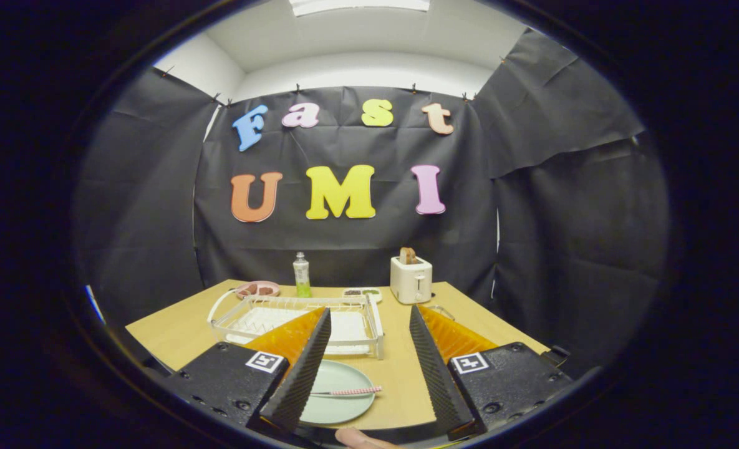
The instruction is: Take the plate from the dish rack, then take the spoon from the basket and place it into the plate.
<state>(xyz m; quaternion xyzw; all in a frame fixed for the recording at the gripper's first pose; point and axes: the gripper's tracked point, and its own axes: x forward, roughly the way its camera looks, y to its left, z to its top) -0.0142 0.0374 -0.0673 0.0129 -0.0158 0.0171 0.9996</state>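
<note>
now the fingers (369, 337) gape wide, gripping nothing, spoon (349, 391) lying on plate (338, 402).

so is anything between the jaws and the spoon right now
Nothing visible. The spoon already lies on the plate on the table, between the open fingers of the gripper, with only bare plate around it. The dish rack sits beyond the plate.
</note>
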